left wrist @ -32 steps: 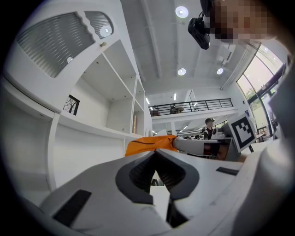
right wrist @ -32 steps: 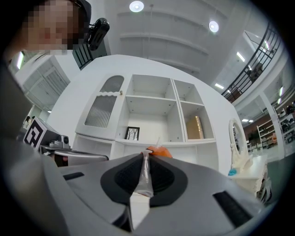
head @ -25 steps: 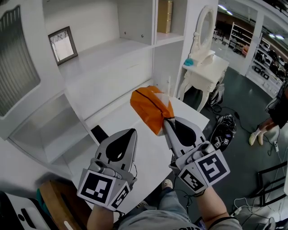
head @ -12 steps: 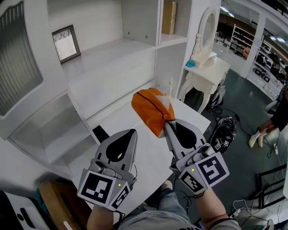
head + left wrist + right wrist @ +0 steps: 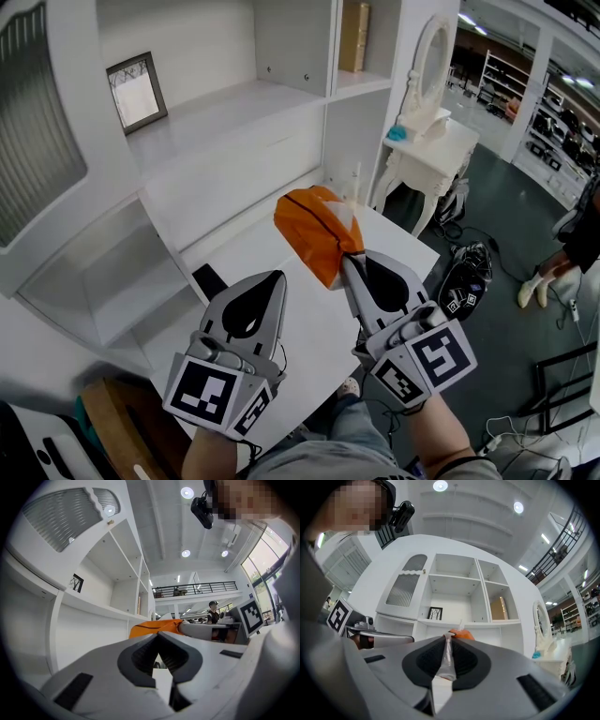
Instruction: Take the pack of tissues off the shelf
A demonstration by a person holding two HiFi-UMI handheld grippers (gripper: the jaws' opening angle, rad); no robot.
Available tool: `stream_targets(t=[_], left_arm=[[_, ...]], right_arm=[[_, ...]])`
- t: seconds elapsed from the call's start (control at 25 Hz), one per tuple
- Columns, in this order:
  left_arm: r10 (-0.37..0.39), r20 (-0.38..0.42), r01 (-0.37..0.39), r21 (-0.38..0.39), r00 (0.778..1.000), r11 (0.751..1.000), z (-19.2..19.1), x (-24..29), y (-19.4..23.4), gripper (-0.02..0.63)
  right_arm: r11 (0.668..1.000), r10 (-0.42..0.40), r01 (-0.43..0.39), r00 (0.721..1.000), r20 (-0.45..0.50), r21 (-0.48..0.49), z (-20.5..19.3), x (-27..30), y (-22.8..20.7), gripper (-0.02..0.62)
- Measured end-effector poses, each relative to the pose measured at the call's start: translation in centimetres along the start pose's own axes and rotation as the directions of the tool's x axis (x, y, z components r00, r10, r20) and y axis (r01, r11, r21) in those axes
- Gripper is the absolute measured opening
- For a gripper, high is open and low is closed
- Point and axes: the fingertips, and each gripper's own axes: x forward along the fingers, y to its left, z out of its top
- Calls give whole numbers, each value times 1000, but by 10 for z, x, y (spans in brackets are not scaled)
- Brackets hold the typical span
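Hardly anything has shifted: the orange pack of tissues [image 5: 314, 225] hangs off the shelf [image 5: 216, 103] above the table [image 5: 253, 258]. The right tool [image 5: 349, 261] pinches its clear wrapper edge. The left tool [image 5: 278, 275] is closed and empty. Removal looks complete; setting down probably remains.

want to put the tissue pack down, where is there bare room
Bare: the desk top between the pack of tissues and left gripper; the shelf right of the picture frame. Crowded: the dressing table.
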Motion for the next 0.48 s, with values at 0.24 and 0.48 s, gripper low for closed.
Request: stream_targets(t=[0.24,0.48], left_arm=[[-3,-5,3,-10,1000,1000,-3,1,3,28],[4,-5,-4,-9,1000,1000,-3,3,6,28]], right_arm=[[1000,-4,4,1000,-2,2,-1,2,1,40],[1000,2,-2,1000,-3,3,-1,6,1,40]])
